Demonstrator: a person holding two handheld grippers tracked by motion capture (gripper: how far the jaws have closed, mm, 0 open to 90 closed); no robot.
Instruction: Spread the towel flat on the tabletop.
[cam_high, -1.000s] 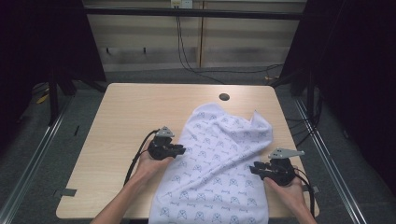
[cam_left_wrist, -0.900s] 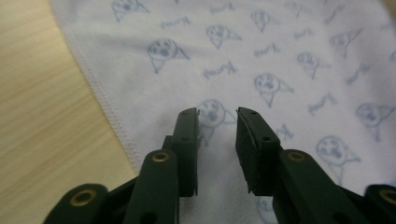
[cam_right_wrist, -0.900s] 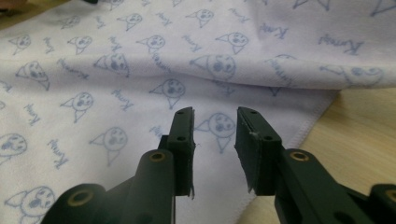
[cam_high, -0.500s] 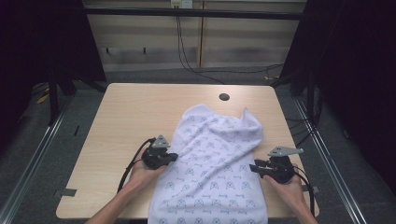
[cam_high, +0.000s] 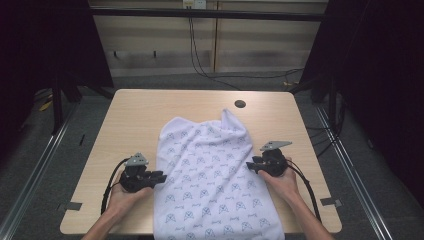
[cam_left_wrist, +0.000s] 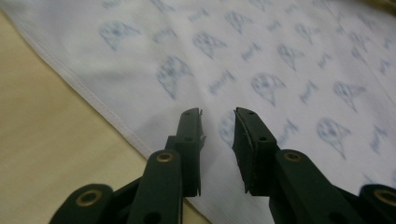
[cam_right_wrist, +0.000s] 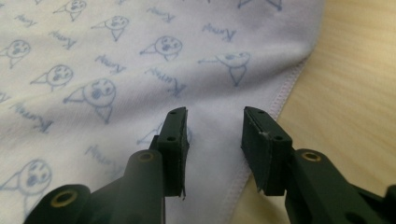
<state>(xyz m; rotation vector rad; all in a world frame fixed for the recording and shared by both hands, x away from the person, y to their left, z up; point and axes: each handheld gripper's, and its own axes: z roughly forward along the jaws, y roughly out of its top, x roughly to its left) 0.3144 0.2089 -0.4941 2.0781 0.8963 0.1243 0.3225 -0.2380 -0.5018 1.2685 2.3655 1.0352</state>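
- Table (cam_high: 130, 115): a pale wood top is seen across the middle of the high view, with a small dark round hole (cam_high: 240, 104) near its far edge, upper centre of the frame.
- Cloth (cam_high: 212, 180): a white cloth printed with small blue figures is spread on the table, centre to lower centre of the high view. Its long axis runs from the far edge toward the person, and the near end hangs past the table's bottom edge. One corner is raised into a peak at upper centre, near the hole.
- Left gripper (cam_high: 159, 176): it is held at lower left of the high view, jaws pointed at the cloth's left hem. In the left gripper view (cam_left_wrist: 217, 125) the jaws stand apart with nothing between them, just above the cloth, the stitched hem (cam_left_wrist: 100, 105) lying to the lower left.
- Right gripper (cam_high: 250, 166): it is placed at the cloth's right hem, right of centre. In the right gripper view (cam_right_wrist: 214, 128) the jaws are parted and empty, the hem (cam_right_wrist: 280, 98) passing just beside the right-hand jaw.
- Key relation, as judged: each hem lies directly ahead of its own gripper, on opposite long sides; both look equally near, so a paired grasp of the side edges seems the likely next move.
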